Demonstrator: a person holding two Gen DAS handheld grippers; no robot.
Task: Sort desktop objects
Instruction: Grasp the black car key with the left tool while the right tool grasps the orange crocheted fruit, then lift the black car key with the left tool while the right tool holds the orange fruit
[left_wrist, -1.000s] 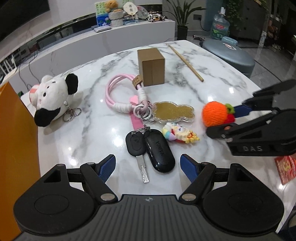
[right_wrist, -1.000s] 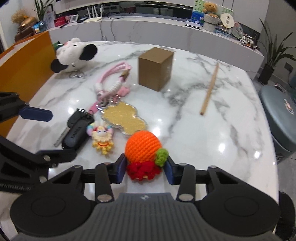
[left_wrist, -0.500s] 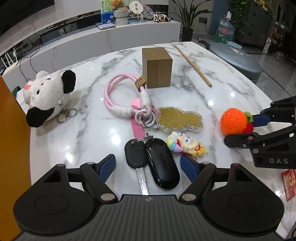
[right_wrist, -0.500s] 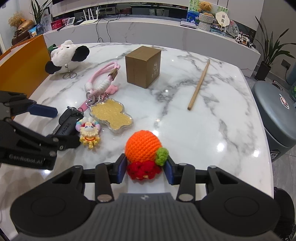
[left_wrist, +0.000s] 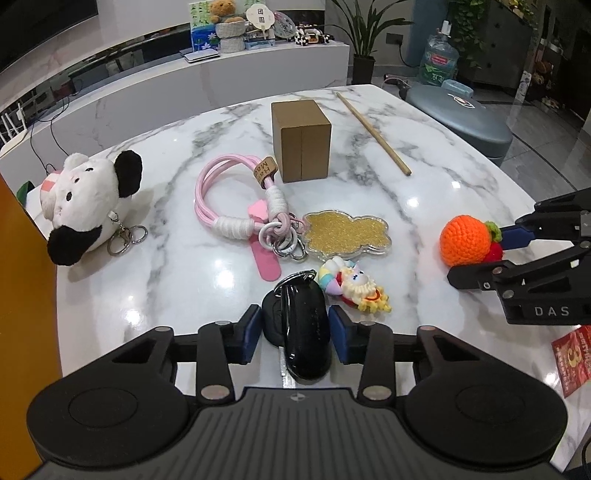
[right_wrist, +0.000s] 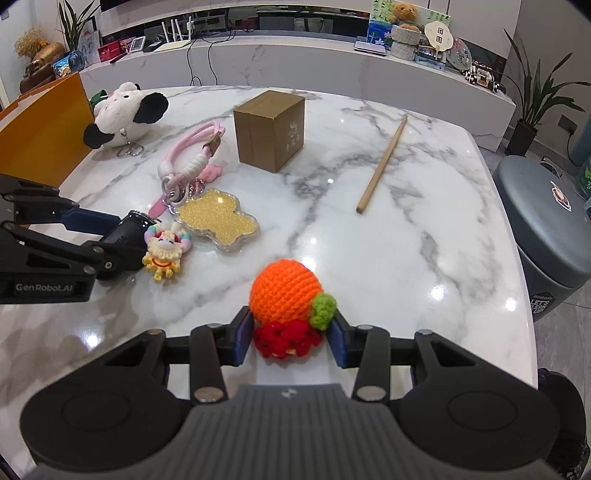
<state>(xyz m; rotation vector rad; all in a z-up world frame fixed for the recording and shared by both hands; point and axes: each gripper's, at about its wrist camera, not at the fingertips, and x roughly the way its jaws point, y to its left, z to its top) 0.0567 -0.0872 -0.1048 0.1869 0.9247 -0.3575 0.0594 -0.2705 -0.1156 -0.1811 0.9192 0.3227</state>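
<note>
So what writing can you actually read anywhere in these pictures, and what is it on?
"DAS": right gripper, on its side.
"Gen.Robot.AI": left gripper, on its side.
"LET'S": grey bin; the rest is too small.
Leather tag on the pink rope keychain: blurred.
Red card, brown box: print unreadable.

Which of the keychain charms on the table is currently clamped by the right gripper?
The orange crocheted fruit, pinched in the right gripper; the others lie free.

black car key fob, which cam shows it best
Left wrist view: the black car key fob lies lengthwise between the left gripper pads, fully visible. In the right wrist view only its end shows, behind that gripper's fingers.
</note>
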